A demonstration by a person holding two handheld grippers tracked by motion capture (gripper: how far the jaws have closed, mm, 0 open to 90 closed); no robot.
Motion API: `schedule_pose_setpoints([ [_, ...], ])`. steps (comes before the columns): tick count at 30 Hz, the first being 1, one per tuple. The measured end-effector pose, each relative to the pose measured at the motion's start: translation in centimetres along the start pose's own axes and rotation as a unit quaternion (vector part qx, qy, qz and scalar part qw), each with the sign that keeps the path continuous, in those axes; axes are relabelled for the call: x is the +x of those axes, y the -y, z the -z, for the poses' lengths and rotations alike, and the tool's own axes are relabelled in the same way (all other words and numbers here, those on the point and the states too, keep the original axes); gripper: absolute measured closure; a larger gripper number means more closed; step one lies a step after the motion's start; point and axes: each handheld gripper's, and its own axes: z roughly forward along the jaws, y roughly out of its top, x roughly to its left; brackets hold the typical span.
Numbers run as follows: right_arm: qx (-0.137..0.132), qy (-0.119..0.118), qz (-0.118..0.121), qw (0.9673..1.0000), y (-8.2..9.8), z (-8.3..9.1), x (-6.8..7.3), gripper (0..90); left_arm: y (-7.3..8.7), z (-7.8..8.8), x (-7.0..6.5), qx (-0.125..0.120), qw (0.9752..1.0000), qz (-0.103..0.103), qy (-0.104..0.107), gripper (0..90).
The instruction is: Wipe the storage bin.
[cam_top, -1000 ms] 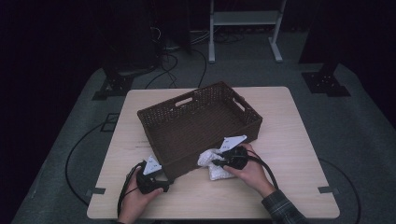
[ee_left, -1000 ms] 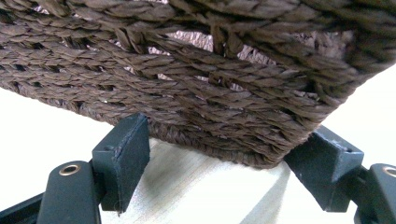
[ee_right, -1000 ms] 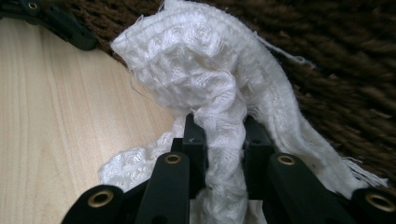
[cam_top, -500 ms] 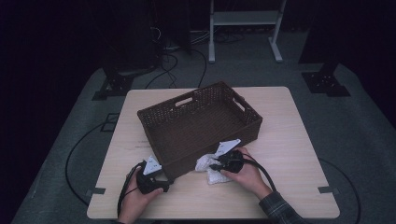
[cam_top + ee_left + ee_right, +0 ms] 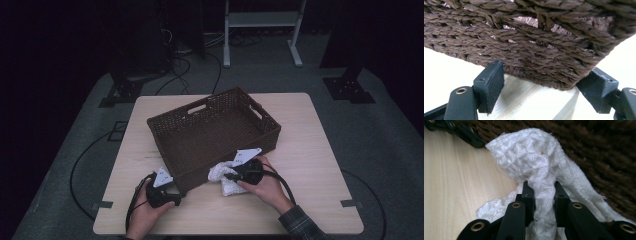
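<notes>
cloth: a white waffle-weave cloth (image 5: pixel 534 165) is lying bunched on the table, touching the near wall of the basket, right of that wall's middle; in the high view the cloth (image 5: pixel 225 181) is showing just left of my right hand.
my right gripper: my right gripper (image 5: pixel 540 188) is pinching a raised fold of the cloth, the two black jaws standing close together with the fabric squeezed between them and spilling out to both sides; in the high view the right gripper (image 5: pixel 239 174) is pointing left along the basket's near wall.
my left gripper: my left gripper (image 5: pixel 541 82) is straddling the near left corner of the basket, one jaw on each side of the corner, jaws standing wide; the right jaw is sitting against the weave, and i cannot tell whether the left one is touching or pressing.
basket: the dark brown woven basket (image 5: pixel 165 130) is sitting on the middle of the table, turned at an angle, with a handle slot in its far wall; its weave (image 5: pixel 531 45) is rising right in front of my left jaws, and it is standing as a dark wall behind the cloth in the right gripper view.
table: the pale wooden table (image 5: pixel 310 145) is carrying everything, bare wood showing to the right of the basket.
hands: my left hand (image 5: pixel 147 210) is holding its gripper at the near left edge; my right hand (image 5: pixel 267 187) is resting near the middle of the near edge.
</notes>
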Motion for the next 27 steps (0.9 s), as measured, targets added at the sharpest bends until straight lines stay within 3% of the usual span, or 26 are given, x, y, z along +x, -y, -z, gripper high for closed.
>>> schedule_pose_setpoints([
  [14, -0.039, 0.011, 0.022, 0.9989, -2.4, 2.9, 0.3, 75.7, 0.0, 0.0, 0.0, 0.001, 1.0000, 0.000, 0.001, 23.6],
  [22, -0.058, 0.005, 0.028, 0.9979, -3.2, 3.4, 0.9, 75.6, 0.0, 0.0, 0.1, 0.003, 1.0000, -0.002, 0.001, 23.6],
  [27, -0.059, 0.000, 0.037, 0.9976, -3.7, 2.8, 1.1, 75.7, 0.0, 0.0, 0.1, 0.002, 1.0000, -0.002, 0.001, 23.7],
])
